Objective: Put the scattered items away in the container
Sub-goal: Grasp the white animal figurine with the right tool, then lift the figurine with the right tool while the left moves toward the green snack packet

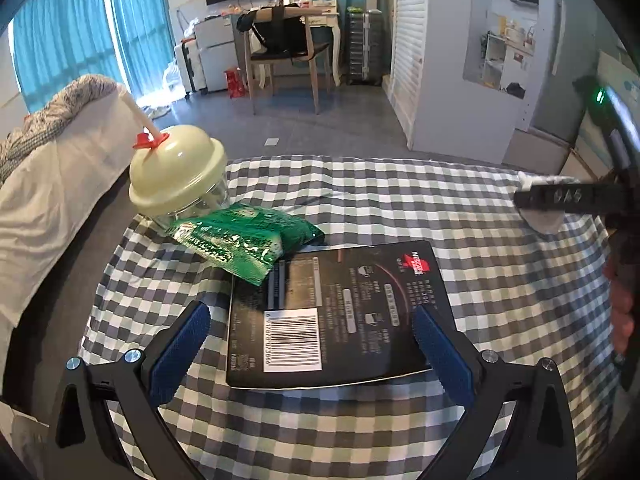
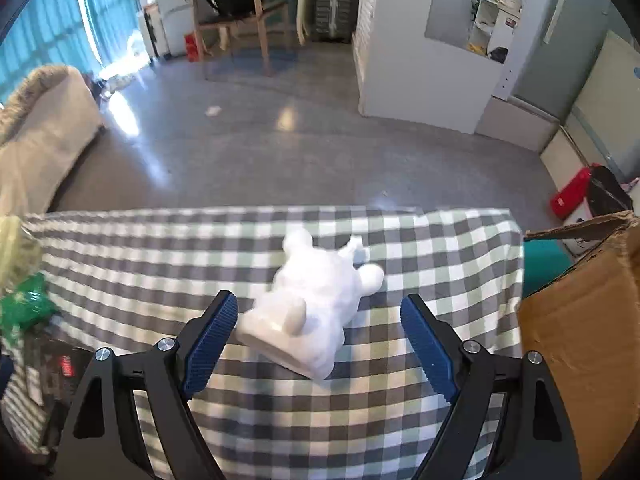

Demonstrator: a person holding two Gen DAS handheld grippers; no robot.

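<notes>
A black coffee box (image 1: 340, 312) lies flat on the checked tablecloth (image 1: 400, 200). My left gripper (image 1: 312, 312) hangs open over the box's near end, its blue pads wide apart and off the box. A green snack packet (image 1: 244, 240) rests partly on the box's far left corner, beside a clear cup with a cream dome lid and straw (image 1: 176, 172). A white animal figurine (image 2: 320, 292) lies on its side. My right gripper (image 2: 318, 298) is open around its near end, with gaps on both sides. An open cardboard box (image 2: 580, 340) stands at the table's right end.
The table's far edge (image 2: 240, 210) drops to a grey floor. A bed with a grey blanket (image 1: 48, 168) runs along the left. A person's hand (image 1: 622, 312) holds the right gripper at the left wrist view's right edge. A wooden chair (image 1: 284, 52) stands far back.
</notes>
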